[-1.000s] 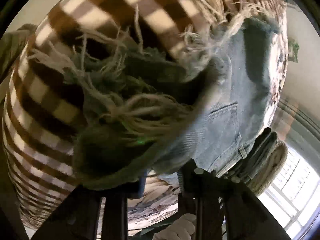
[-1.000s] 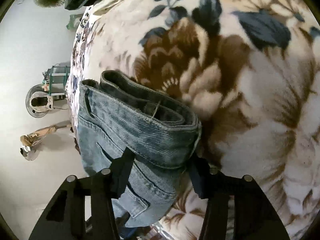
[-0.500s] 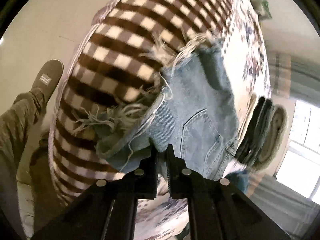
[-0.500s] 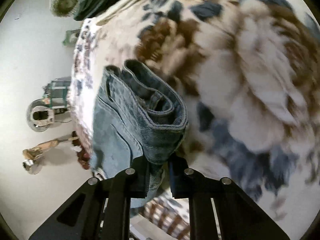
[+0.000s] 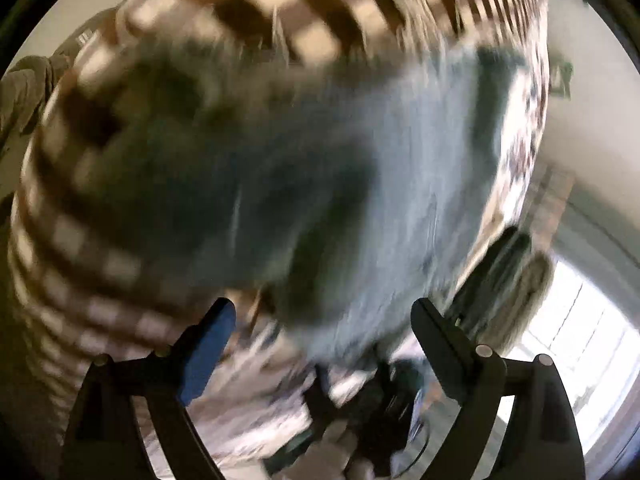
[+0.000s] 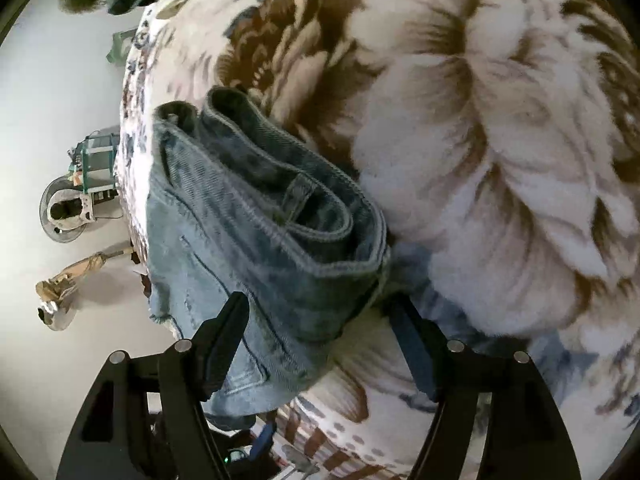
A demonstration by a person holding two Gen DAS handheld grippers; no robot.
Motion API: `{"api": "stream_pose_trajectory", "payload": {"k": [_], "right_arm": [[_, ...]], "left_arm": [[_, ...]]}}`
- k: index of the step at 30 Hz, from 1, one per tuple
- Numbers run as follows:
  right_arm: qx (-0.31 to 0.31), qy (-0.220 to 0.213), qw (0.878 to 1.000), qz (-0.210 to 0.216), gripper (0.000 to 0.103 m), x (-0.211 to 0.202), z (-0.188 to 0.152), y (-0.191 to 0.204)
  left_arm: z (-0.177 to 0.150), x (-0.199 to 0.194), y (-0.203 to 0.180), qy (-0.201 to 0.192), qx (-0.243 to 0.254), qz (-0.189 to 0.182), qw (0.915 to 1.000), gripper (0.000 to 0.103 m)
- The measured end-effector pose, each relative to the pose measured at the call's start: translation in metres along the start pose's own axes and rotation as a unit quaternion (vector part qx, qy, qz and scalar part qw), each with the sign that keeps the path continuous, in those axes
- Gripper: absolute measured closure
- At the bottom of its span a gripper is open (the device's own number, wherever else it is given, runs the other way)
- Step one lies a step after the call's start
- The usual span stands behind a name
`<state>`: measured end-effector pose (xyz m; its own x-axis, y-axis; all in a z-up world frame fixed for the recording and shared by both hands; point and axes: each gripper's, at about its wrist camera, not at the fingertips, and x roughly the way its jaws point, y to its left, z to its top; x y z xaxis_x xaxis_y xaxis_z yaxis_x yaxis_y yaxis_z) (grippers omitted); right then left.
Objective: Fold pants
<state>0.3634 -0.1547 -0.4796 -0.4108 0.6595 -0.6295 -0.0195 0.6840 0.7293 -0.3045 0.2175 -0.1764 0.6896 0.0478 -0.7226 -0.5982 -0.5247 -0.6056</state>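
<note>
The light blue denim pants lie folded on a floral blanket, waistband toward the middle of the right wrist view. My right gripper is open, its fingers on either side of the folded waistband end. In the left wrist view the picture is blurred: the pants lie over a brown-and-cream checked cover. My left gripper is open with the denim's near edge between its fingers.
A stack of folded dark and beige clothes lies at the right of the left wrist view, near a bright window. Off the bed's edge there is white floor with a round grey device and a tan object.
Both grippers were shut on the denim half a second ago and now stand open. The left view has moved closer to the pants and is blurred.
</note>
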Motion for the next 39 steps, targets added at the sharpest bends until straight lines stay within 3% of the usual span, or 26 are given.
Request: {"api": "stream_pose_trajectory", "payload": {"k": [3, 6, 7, 8, 9, 10, 12, 13, 16, 17, 21, 23, 27, 30, 32, 37, 39], "right_arm": [[0.020, -0.012, 0.999, 0.022, 0.028, 0.004, 0.007, -0.005], [0.035, -0.024, 0.999, 0.032, 0.032, 0.008, 0.010, -0.008], [0.028, -0.030, 0.999, 0.030, 0.047, 0.009, 0.008, -0.005], [0.024, -0.034, 0.999, 0.030, 0.054, 0.007, 0.006, -0.005], [0.025, -0.041, 0.998, 0.029, 0.057, 0.006, 0.003, -0.004], [0.024, -0.049, 0.998, 0.028, 0.063, 0.003, 0.000, -0.001], [0.023, -0.056, 0.998, 0.033, 0.073, -0.008, -0.010, 0.003], [0.022, -0.058, 0.997, 0.039, 0.077, -0.015, -0.018, 0.005], [0.011, -0.043, 0.998, 0.046, 0.078, -0.022, -0.039, 0.006], [0.008, -0.038, 0.998, 0.049, 0.077, -0.019, -0.041, 0.005], [0.035, -0.035, 0.996, 0.068, 0.055, -0.006, -0.035, -0.018], [0.043, -0.038, 0.993, 0.099, 0.037, 0.004, -0.030, -0.026], [0.056, -0.064, 0.987, 0.137, 0.027, 0.015, -0.026, -0.024], [0.061, -0.087, 0.986, 0.128, 0.030, 0.017, -0.028, -0.014], [0.068, -0.096, 0.987, 0.114, 0.057, 0.018, -0.031, -0.010], [0.070, -0.103, 0.988, 0.094, 0.071, 0.005, -0.046, 0.010], [0.064, -0.106, 0.989, 0.086, 0.072, -0.009, -0.052, 0.026]], "left_arm": [[0.017, -0.009, -0.010, -0.034, -0.005, -0.006, 0.9994, 0.014], [0.022, -0.005, -0.018, -0.035, 0.007, 0.015, 0.9992, 0.014], [0.022, -0.007, -0.020, -0.035, 0.016, 0.023, 0.9990, 0.022], [0.019, -0.010, -0.024, -0.039, 0.037, 0.036, 0.9979, 0.031], [0.015, -0.007, -0.031, -0.041, 0.056, 0.047, 0.9965, 0.060], [0.013, -0.003, -0.037, -0.040, 0.078, 0.056, 0.9945, 0.072], [0.011, -0.013, -0.044, -0.038, 0.121, 0.051, 0.9906, 0.076], [0.011, -0.020, -0.047, -0.037, 0.144, 0.047, 0.9878, 0.077], [0.019, -0.031, -0.056, -0.032, 0.219, 0.041, 0.9743, 0.076], [0.023, -0.030, -0.055, -0.025, 0.225, 0.039, 0.9733, 0.076], [0.043, -0.018, -0.034, 0.002, 0.178, 0.024, 0.9837, 0.071], [0.043, -0.011, -0.034, 0.001, 0.171, 0.016, 0.9851, 0.069], [0.045, -0.009, -0.029, -0.007, 0.159, 0.012, 0.9872, 0.065], [0.047, 0.004, -0.037, -0.015, 0.140, 0.016, 0.9899, 0.065], [0.044, 0.003, -0.038, -0.028, 0.135, 0.019, 0.9904, 0.065], [0.023, -0.003, -0.058, -0.041, 0.159, 0.031, 0.9859, 0.083], [0.014, -0.012, -0.070, -0.038, 0.171, 0.032, 0.9840, 0.084]]}}
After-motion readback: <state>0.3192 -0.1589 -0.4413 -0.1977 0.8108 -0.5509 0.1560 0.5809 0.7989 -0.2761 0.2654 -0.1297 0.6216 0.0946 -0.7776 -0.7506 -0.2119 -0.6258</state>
